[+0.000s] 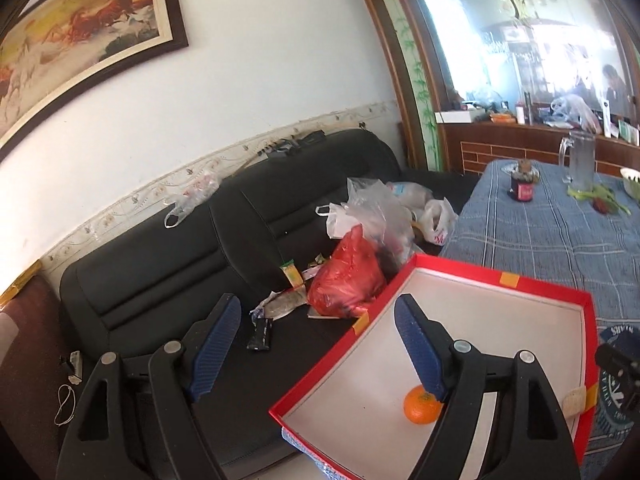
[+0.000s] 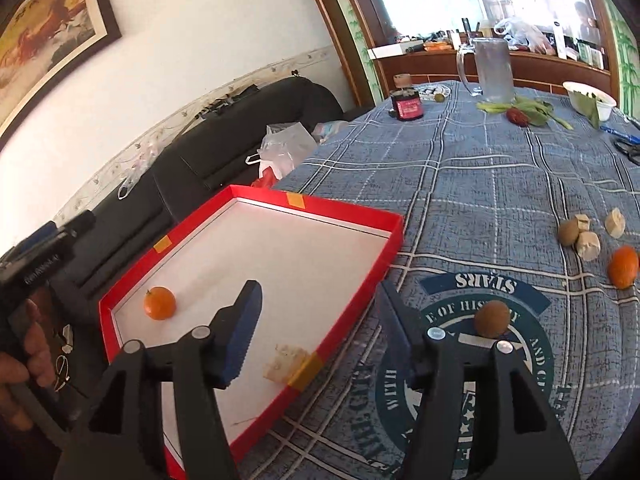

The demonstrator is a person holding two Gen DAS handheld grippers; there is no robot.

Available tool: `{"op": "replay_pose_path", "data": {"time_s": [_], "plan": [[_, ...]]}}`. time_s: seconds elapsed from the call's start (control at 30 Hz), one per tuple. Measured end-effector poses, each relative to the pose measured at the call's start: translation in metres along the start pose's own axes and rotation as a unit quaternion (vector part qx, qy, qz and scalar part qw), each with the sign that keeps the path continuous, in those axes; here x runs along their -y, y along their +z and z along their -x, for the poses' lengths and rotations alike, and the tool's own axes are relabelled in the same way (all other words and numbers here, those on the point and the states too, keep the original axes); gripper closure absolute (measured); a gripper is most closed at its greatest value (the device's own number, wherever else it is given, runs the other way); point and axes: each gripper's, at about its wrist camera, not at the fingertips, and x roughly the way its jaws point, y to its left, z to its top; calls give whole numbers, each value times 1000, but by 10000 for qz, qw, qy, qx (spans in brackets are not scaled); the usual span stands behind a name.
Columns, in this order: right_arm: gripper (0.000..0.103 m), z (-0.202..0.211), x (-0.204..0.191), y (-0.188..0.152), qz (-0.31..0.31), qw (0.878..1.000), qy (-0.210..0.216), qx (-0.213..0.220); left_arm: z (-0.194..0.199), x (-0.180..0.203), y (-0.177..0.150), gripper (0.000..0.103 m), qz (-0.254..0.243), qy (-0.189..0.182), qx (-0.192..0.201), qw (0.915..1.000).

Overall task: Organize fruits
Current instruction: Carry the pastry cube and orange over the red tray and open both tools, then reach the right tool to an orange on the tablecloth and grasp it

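Note:
A red box (image 1: 500,276) with a white floor lies at the table's left edge, partly jutting over the sofa. One orange (image 1: 422,404) rests inside it, also seen as the orange (image 2: 160,303) near the box's (image 2: 344,210) left wall. A pale chunk (image 2: 286,362) sits at the box's near wall. My left gripper (image 1: 316,304) is open and empty, with its right finger above the orange. My right gripper (image 2: 318,292) is open and empty over the box's right wall. On the cloth lie a brown round fruit (image 2: 492,319), a second orange (image 2: 623,266), another brown fruit (image 2: 568,232) and pale chunks (image 2: 588,246).
The blue plaid tablecloth (image 2: 480,168) carries a glass mug (image 2: 494,70), a dark jar (image 2: 406,106), green stalks (image 2: 532,110), a white bowl (image 2: 590,100) and scissors (image 2: 628,150). A black sofa (image 1: 160,272) at the left holds plastic bags (image 1: 348,280). A hand (image 2: 24,360) holds the left tool.

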Motion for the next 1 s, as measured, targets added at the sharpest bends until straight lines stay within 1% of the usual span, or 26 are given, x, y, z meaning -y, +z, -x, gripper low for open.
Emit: {"op": "replay_pose_path", "data": {"time_s": [0.2,0.77,0.93,1.0], "plan": [[42,6,4,0,-24,10000,68,33,9,5,4,23,-20,59,78,9999],[42,25,26,2,-272,9993,201,182,24,37,10,23,-337,-47,110,9994],[42,38,36,2,-348,9989,188,270,31,50,13,23,-447,-152,154,9988],[42,46,43,1,-362,9987,171,315,35,59,13,23,-486,-287,157,9983]]}}
